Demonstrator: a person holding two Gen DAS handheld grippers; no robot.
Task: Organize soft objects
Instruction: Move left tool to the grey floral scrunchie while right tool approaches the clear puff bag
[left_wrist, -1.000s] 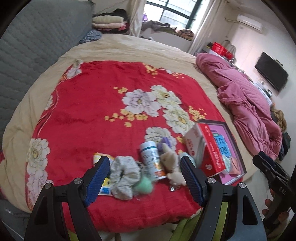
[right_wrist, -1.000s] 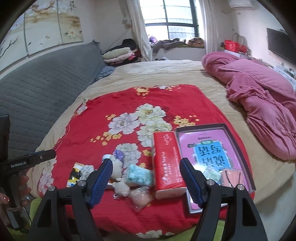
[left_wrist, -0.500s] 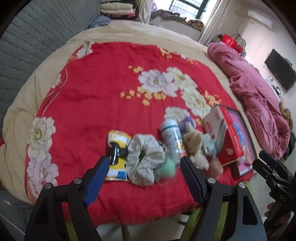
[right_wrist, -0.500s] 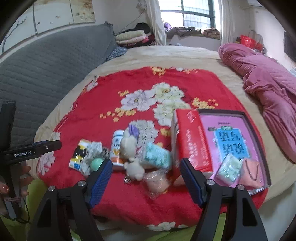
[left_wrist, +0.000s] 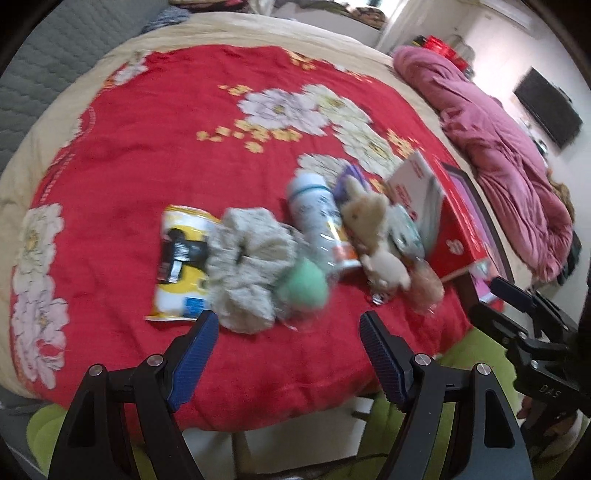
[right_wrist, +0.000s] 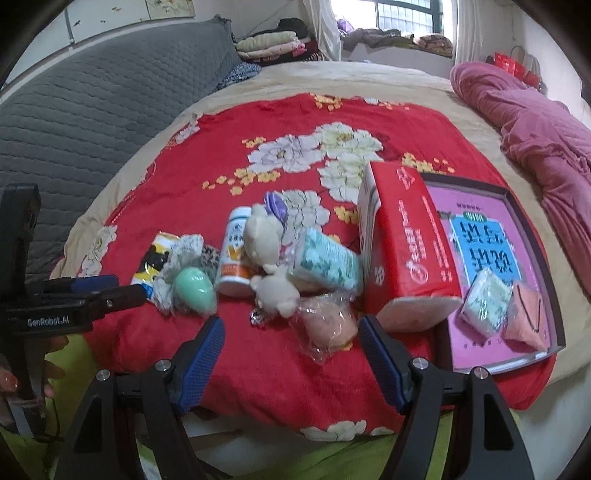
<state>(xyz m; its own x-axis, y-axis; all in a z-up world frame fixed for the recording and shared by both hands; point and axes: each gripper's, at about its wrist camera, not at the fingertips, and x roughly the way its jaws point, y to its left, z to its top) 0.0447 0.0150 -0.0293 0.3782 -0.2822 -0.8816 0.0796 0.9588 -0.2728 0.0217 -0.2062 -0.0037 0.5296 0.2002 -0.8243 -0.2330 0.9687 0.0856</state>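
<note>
Above the near edge of the red flowered blanket (right_wrist: 258, 122), the right gripper (right_wrist: 291, 339) hangs with jaws spread and empty, a wrapped pink sponge (right_wrist: 328, 325) just beyond its tips. Past that lie a small plush bear (right_wrist: 266, 254), a teal tissue pack (right_wrist: 325, 262) and a red tissue box (right_wrist: 406, 251) beside a pink-lined tray (right_wrist: 517, 206). Over to the left, the left gripper (left_wrist: 284, 332) is likewise spread and empty, near a green egg sponge (left_wrist: 303, 288) and a grey scrunchie (left_wrist: 243, 266) that touch each other

Bed (right_wrist: 424, 92) under red floral blanket (right_wrist: 221, 147)
</note>
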